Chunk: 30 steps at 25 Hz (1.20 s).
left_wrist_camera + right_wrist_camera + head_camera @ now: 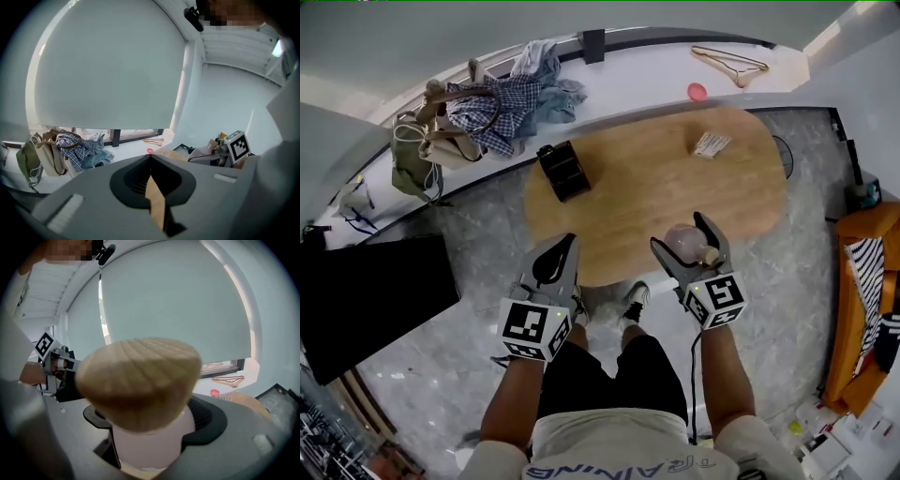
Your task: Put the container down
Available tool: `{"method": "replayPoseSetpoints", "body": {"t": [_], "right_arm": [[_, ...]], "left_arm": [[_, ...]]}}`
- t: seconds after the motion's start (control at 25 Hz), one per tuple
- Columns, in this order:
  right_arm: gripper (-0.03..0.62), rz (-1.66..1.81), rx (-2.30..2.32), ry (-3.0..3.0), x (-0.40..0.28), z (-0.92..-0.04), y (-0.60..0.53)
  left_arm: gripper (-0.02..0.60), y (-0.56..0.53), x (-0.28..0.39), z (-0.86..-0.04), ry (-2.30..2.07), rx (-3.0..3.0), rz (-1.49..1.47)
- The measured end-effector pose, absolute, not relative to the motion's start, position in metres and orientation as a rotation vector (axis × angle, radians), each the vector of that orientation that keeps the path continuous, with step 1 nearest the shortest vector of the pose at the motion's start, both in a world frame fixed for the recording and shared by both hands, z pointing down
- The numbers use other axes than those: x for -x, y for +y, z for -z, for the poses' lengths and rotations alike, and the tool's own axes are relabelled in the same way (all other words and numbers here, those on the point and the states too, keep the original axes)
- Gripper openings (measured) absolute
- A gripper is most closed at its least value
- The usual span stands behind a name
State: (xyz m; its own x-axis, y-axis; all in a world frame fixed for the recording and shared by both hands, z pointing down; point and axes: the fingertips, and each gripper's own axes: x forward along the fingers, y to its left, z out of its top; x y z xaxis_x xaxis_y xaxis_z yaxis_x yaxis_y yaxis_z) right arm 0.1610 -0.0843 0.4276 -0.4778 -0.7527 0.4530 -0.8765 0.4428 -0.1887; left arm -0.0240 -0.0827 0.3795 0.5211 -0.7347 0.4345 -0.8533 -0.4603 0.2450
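The container [140, 394] is blurred up close; the card [710, 143] shows illegible print.

Lived-in, home-like room, perhaps a living room. An oval wooden table [675, 178] stands on grey marble-pattern floor tiles [469, 309]. Beyond the table, a long white window ledge [647, 75] holds a plaid shirt [497, 108], handbags [417, 150] and a wooden clothes hanger [729, 63], under a lowered roller blind [108, 70].

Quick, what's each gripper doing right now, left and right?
Left hand-held gripper: closed, holding nothing.
Right hand-held gripper: closed on the container, its wooden lid on.
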Motion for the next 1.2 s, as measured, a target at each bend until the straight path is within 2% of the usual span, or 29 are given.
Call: {"method": "replayPoseSetpoints", "body": {"t": [0.8,1.2], "right_arm": [[0.434,-0.633,-1.216,-2.27,-0.12,-0.68,-0.14],[0.434,-0.663,-1.203,-2.204,-0.107,-0.749,-0.158]], "left_arm": [[0.002,-0.098,0.006,-0.502,-1.271,-2.265,-0.357],[0.002,-0.102,0.013,-0.529,-1.253,-2.264,-0.416]]}}
